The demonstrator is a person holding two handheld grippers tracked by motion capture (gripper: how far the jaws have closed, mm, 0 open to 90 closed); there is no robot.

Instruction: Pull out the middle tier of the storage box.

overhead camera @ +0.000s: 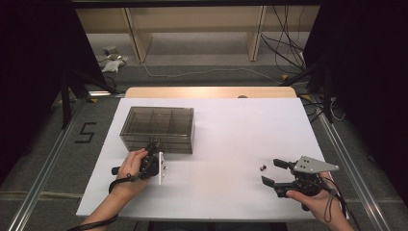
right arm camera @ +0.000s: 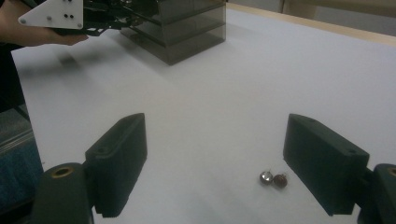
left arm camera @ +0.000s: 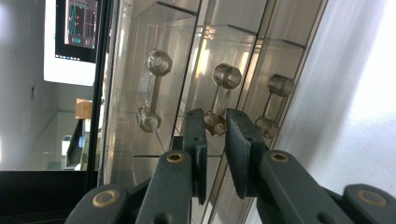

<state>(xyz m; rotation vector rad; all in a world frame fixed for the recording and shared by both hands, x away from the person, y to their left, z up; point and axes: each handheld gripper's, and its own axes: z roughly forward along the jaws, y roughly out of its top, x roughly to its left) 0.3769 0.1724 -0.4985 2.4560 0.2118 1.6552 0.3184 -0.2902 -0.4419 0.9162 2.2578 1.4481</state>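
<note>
Left gripper view shows your left gripper (left arm camera: 215, 125) pinching the middle drawer knob (left arm camera: 215, 124) of the smoky drawer box (overhead camera: 157, 128) at the table's far left, so pull straight back while your right gripper (overhead camera: 271, 172) waits open.

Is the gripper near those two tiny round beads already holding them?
No: in the right gripper view the right gripper has its jaws wide apart, and the two small beads lie loose on the white table.
</note>
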